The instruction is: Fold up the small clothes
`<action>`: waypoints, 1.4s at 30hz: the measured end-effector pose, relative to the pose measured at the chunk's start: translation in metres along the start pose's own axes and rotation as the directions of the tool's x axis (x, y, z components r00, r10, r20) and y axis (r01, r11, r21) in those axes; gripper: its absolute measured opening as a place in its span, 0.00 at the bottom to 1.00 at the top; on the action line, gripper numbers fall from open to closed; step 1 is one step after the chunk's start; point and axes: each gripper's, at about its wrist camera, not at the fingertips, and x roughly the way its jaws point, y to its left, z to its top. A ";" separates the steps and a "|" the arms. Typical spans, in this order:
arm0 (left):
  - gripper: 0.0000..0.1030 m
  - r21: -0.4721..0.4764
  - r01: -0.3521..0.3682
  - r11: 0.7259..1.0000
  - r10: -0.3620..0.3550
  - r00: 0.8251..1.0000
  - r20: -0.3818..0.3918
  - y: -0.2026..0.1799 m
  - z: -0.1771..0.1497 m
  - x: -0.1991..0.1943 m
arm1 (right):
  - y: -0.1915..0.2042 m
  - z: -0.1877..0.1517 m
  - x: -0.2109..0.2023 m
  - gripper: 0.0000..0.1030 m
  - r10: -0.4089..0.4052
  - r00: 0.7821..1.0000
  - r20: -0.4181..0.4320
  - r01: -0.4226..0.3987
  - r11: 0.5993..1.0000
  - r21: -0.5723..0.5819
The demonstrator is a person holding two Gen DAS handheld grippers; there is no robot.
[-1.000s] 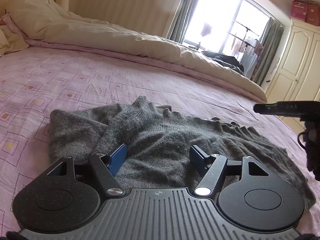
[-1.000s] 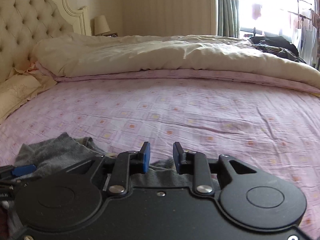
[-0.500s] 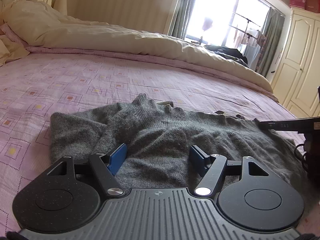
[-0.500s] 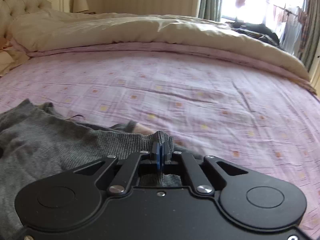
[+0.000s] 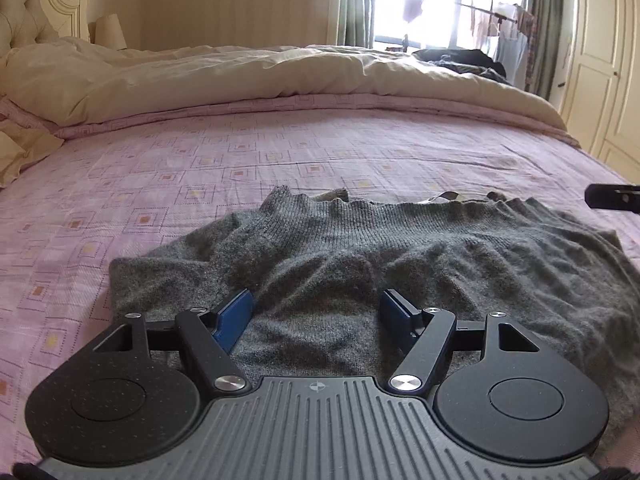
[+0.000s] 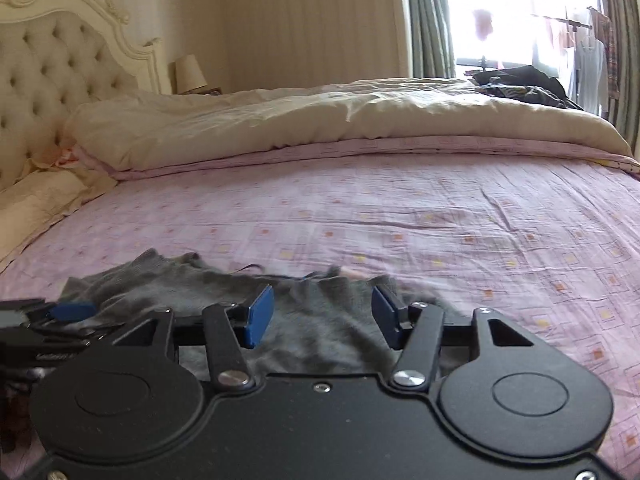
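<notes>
Our left claw (image 5: pixel 316 314) tilts down over the grey sweater (image 5: pixel 400 256), jaws wide, gripping nothing. Our right claw (image 6: pixel 322 316) angles down at the sweater's far edge, jaws opening, knit lying loose between the pads (image 6: pixel 258 316). The sweater lies rumpled on the pink bed sheet (image 5: pixel 280 160), cream duvet (image 6: pixel 320 120) beyond.
</notes>
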 end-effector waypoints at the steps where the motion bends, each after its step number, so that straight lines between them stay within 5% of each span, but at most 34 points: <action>1: 0.67 -0.009 -0.009 1.000 0.008 1.000 -0.004 -0.002 0.002 -0.006 | 0.009 -0.004 -0.003 0.60 0.015 1.000 -0.002 -0.015 1.000 -0.020; 6: 0.67 0.015 -0.021 1.000 0.021 1.000 -0.019 -0.011 -0.005 -0.036 | 0.044 -0.033 -0.008 0.61 0.031 0.998 -0.046 -0.036 0.992 -0.121; 10: 0.69 0.065 -0.095 0.993 0.099 0.993 -0.065 -0.007 -0.024 -0.036 | 0.049 -0.064 -0.002 0.65 -0.064 0.992 -0.104 0.042 0.979 -0.201; 16: 0.78 0.053 -0.105 0.993 0.107 0.993 -0.042 0.000 -0.038 -0.033 | 0.034 -0.077 -0.017 0.71 -0.052 0.997 -0.058 0.039 0.977 -0.208; 20: 0.79 0.040 -0.103 0.994 0.105 0.993 -0.050 0.000 -0.037 -0.032 | -0.001 -0.066 -0.043 0.74 0.034 0.999 -0.015 -0.035 0.999 -0.009; 22: 0.79 0.032 -0.096 0.995 0.098 0.994 -0.055 0.001 -0.037 -0.032 | -0.024 -0.064 -0.057 0.84 0.036 0.999 0.018 -0.038 0.994 0.104; 30: 0.81 0.024 -0.093 0.995 0.095 0.991 -0.094 0.001 -0.032 -0.028 | -0.119 -0.079 -0.061 0.91 0.130 0.989 -0.076 -0.071 0.845 0.530; 34: 0.82 0.020 -0.099 0.995 0.101 0.988 -0.115 0.000 -0.029 -0.026 | -0.125 -0.088 -0.054 1.00 0.185 0.981 -0.054 -0.124 0.821 0.557; 39: 0.85 0.018 -0.109 0.994 0.111 0.985 -0.135 -0.002 -0.027 -0.023 | -0.115 -0.081 -0.040 1.00 0.227 0.971 -0.071 -0.159 0.841 0.517; 42: 0.86 0.016 -0.110 0.994 0.111 0.983 -0.145 -0.002 -0.026 -0.021 | -0.120 -0.078 -0.028 1.00 0.278 0.959 -0.048 -0.205 0.804 0.558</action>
